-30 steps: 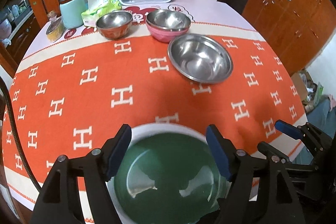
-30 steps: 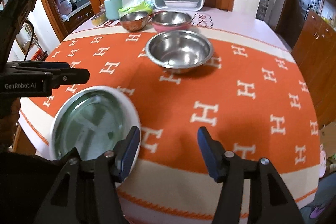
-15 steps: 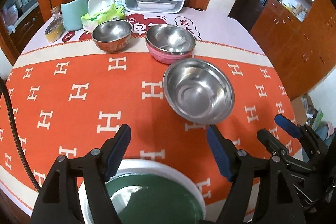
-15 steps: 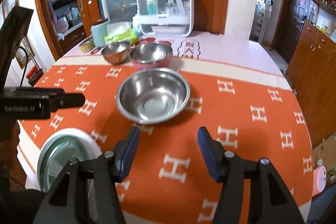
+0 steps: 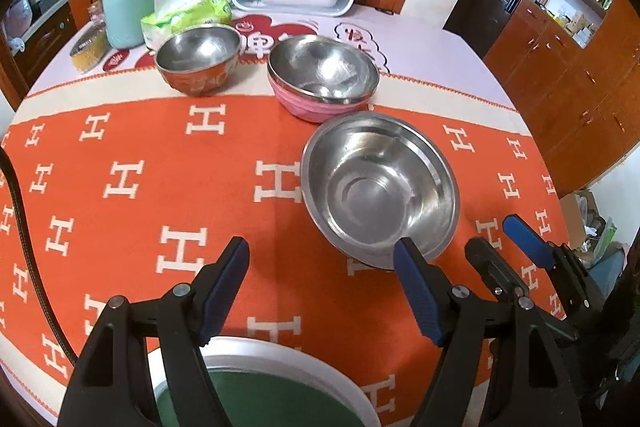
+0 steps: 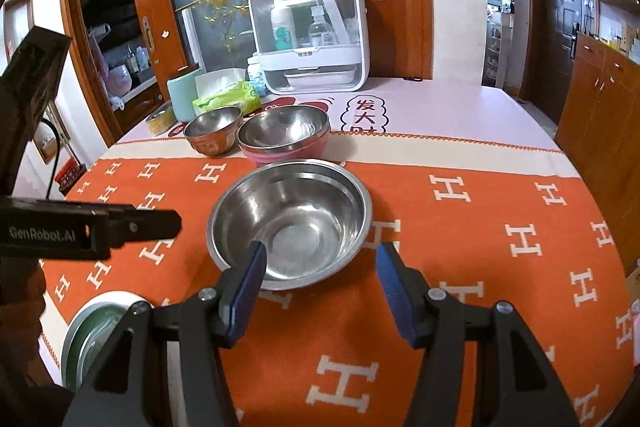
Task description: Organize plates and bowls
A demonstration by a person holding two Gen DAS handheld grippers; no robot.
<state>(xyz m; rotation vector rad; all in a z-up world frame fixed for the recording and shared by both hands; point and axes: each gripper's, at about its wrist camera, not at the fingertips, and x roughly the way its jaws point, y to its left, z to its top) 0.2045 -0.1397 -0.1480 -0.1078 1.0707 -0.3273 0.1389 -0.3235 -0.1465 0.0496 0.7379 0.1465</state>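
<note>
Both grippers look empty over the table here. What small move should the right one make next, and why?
Probably ease the right gripper forward and down so its open jaws straddle the near rim of the large steel bowl. That bowl sits empty and alone on the orange cloth, right ahead of the jaws, while the left gripper hangs open above the green plate.

Left claw [image 5: 322, 287] and right claw [image 6: 318, 287] gape wide (both empty).
</note>
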